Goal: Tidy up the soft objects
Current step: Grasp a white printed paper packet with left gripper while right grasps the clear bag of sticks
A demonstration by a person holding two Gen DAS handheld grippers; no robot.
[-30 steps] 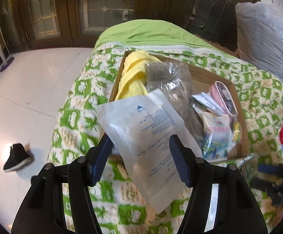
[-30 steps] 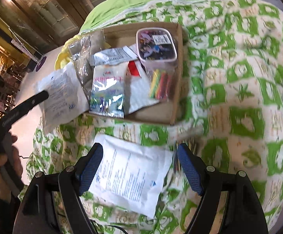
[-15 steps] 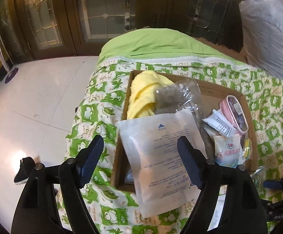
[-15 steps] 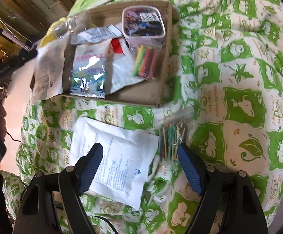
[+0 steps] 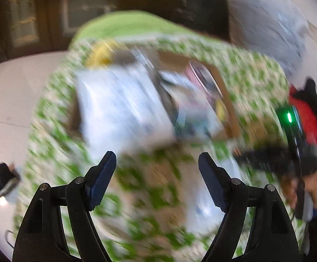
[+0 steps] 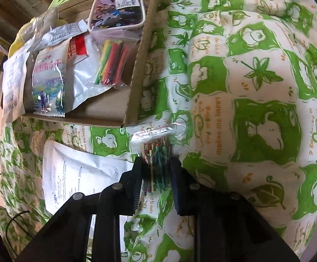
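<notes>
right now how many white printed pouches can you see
2: one white pouch draped over the cardboard box's left edge, another white pouch flat on the quilt left of the right tongs. Others may be hidden.

Box [image 6: 134, 69]: matt brown cardboard. Quilt [image 6: 245, 87]: soft printed cloth, matt. Stick bag [image 6: 156, 152]: clear glossy plastic. Flat pouch [image 6: 75, 174]: white, matt, papery. Snack pack [image 6: 48, 80]: shiny foil-like.

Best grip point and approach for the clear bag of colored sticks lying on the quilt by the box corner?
Grip the bag of colored sticks across its bundled middle, coming from the near end along its length. The sticks run lengthwise there, so fingers close across the narrow width, as the right gripper is doing.
</notes>
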